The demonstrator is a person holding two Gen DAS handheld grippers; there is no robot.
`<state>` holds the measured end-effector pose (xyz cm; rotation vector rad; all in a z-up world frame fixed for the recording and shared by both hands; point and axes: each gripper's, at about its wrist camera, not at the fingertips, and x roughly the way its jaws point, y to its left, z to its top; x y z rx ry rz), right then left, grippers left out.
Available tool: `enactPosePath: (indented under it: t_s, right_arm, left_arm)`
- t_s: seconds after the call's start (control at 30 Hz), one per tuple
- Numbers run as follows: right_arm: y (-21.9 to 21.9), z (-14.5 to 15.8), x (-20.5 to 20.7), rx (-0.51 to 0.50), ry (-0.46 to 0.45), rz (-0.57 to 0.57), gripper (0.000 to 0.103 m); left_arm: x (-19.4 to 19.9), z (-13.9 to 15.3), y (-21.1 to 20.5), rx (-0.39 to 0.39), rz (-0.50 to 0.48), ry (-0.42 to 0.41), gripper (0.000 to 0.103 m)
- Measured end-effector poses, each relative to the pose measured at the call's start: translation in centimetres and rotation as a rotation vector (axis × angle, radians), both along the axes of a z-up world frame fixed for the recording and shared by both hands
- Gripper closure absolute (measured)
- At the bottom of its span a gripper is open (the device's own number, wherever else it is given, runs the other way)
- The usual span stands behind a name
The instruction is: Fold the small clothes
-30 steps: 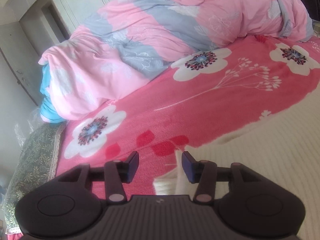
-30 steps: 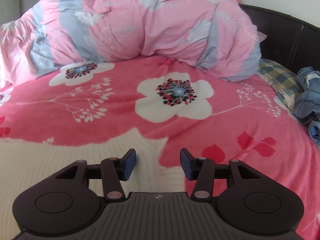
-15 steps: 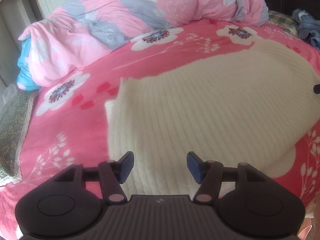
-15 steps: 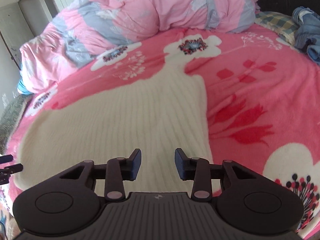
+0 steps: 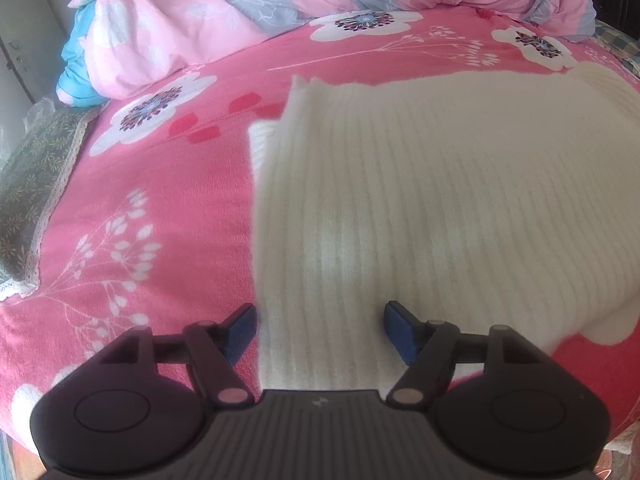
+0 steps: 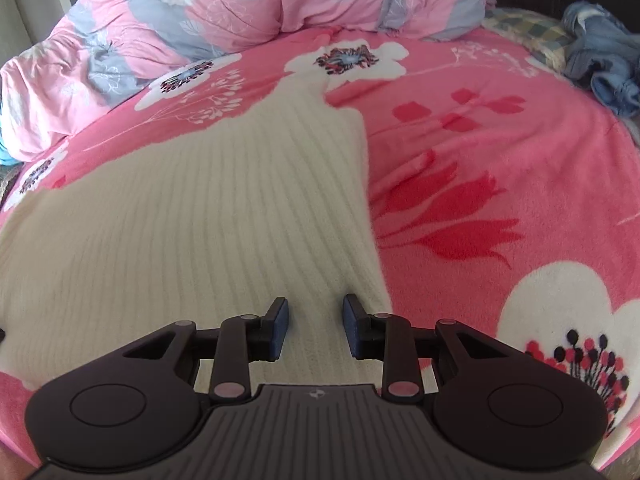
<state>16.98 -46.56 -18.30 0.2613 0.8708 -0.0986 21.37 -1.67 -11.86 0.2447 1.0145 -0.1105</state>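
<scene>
A cream ribbed knit garment (image 5: 420, 200) lies flat on the pink flowered blanket (image 5: 152, 208); a small flap sticks out at its far left corner. My left gripper (image 5: 320, 320) hovers over the garment's near left edge, its jaws opening wide, with the fabric below them and nothing pinched. In the right wrist view the same garment (image 6: 200, 220) fills the left half. My right gripper (image 6: 316, 312) hangs over its near right edge, jaws narrowly apart, pads not pressing on the cloth.
A rumpled pink and grey duvet (image 5: 240, 4) is piled along the far side of the bed. Crumpled blue denim (image 6: 600, 60) lies at the far right. A green patterned cloth (image 5: 28, 184) hangs at the bed's left side.
Both grippers pulled back from the garment's far edge to its near edge and tipped further down. The left jaws spread wider; the right jaws drew a little closer together.
</scene>
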Motion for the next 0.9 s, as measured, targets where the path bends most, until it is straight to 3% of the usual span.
enactPosePath:
  t_s: [0.17,0.27,0.3,0.4,0.6,0.73,0.8,0.9]
  right_arm:
    - [-3.6,3.3,-0.8,0.209,-0.184,-0.015,0.0]
    - [-5.4,2.4,1.0,0.213,-0.168,-0.069,0.0]
    - [-6.0,1.4,2.0,0.232,-0.151,-0.086,0.0]
    - [-5.6,-0.2,3.3,0.301,-0.116,-0.069,0.0]
    - [2.1,1.9,0.5,0.04,-0.238,0.105,0.0]
    - [4.1,1.6,0.0,-0.098,-0.268,0.18,0.0]
    - [2.9,1.4,0.4,-0.049,-0.266,0.164,0.0]
    - [-1.5,0.9,1.4,0.184,-0.274,0.106,0.0]
  left_arm:
    - [-0.1,1.5,0.2,-0.017,0.013,-0.028,0.016]
    - [0.1,2.3,-0.6,-0.034,0.008,-0.046,0.009]
    - [0.2,2.5,-1.0,-0.041,0.003,-0.048,0.002]
    - [0.5,2.3,-2.8,-0.02,-0.032,-0.049,0.0]
    - [1.0,0.6,-5.8,0.08,-0.078,-0.017,0.0]
    - [1.5,-0.1,-6.1,0.086,-0.06,-0.004,0.0]
    - [1.9,-0.3,-5.8,0.069,-0.041,0.011,0.0]
    - [2.3,-0.4,-5.3,0.041,-0.018,0.03,0.0]
